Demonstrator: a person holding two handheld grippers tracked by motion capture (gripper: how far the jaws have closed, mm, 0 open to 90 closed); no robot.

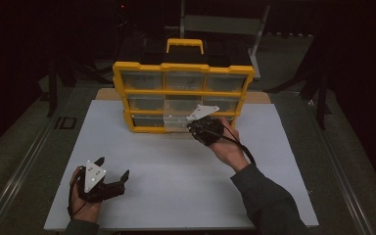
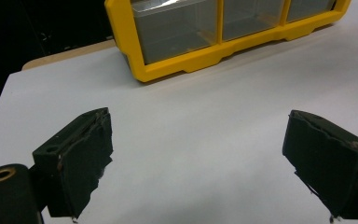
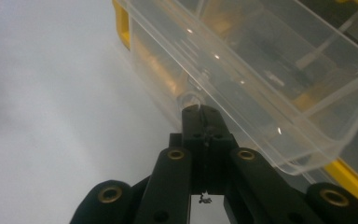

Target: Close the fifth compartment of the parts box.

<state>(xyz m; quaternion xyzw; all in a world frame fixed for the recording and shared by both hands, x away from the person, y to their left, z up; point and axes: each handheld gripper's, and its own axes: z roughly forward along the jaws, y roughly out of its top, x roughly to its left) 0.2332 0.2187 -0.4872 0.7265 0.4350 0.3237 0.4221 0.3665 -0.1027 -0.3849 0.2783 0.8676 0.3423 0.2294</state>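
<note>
Near the worktop's [image 1: 176, 196] front edge, the left gripper [image 1: 111, 169] is held wide open; the right gripper [image 3: 204, 112] is clamped on the clear drawer's [image 3: 270, 84] tab.

Faint mark, perhaps "ID", seen on the dark floor [image 1: 64, 122] left of the counter [image 1: 142, 161]; too dim for certainty. Otherwise nothing legible.

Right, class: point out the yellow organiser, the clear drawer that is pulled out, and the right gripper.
yellow organiser [image 1: 119, 88], high view, left side of its frame.
clear drawer [image 3: 242, 70], right gripper view, its see-through front wall.
right gripper [image 3: 200, 112], right gripper view, closed tips at the drawer's tab.
</note>
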